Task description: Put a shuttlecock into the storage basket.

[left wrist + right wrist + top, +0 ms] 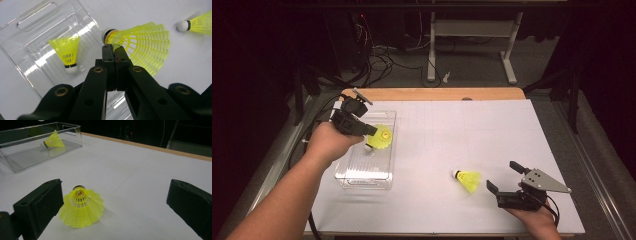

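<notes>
We see a yellow plastic-skirted shuttlecock (pixel 140 46) pinched at its skirt by the left gripper (pixel 115 48) above the clear rectangular plastic box (pixel 384 177), which holds a second yellow shuttlecock (pixel 66 53), while beside the box the right gripper (pixel 502 177) gapes wide around a third yellow shuttlecock (pixel 82 207).

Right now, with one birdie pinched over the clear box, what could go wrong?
The left gripper pinches its shuttlecock only by the thin skirt edge near the cork, so it might slip out or bend. Dropped carelessly, it could bump the shuttlecock in the clear box or bounce off the clear box's wall. The shuttlecock on the table lies on its side and may roll off as the right gripper's open fingers close.
</notes>
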